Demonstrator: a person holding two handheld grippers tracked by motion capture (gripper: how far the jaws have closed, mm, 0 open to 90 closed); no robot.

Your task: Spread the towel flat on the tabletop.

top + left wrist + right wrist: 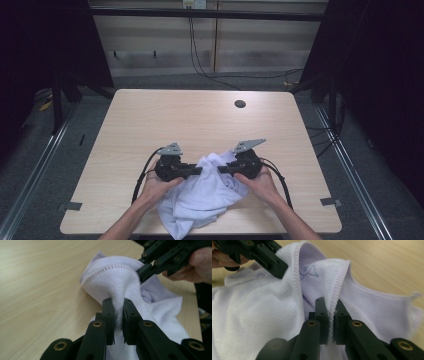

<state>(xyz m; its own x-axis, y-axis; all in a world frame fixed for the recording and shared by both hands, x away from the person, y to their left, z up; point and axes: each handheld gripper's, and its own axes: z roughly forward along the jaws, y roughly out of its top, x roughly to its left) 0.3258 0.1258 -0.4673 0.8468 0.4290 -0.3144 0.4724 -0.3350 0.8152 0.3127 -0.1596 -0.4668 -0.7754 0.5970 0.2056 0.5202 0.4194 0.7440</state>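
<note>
I have both the left gripper (119,315) and right gripper (331,315) pinching the crumpled white towel (202,197) at the table's (150,120) near edge; spreading and folding remain.

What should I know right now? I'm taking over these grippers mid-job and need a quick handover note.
Left gripper: shut on a fold of the white towel.
Right gripper: shut on the towel's stitched hem.
Towel: crumpled at the near edge of the wooden table, one end hanging over it.
Done: both grips are made, close together on the top bunch.
Left: probably lift and spread it flat; no folding has begun.
</note>
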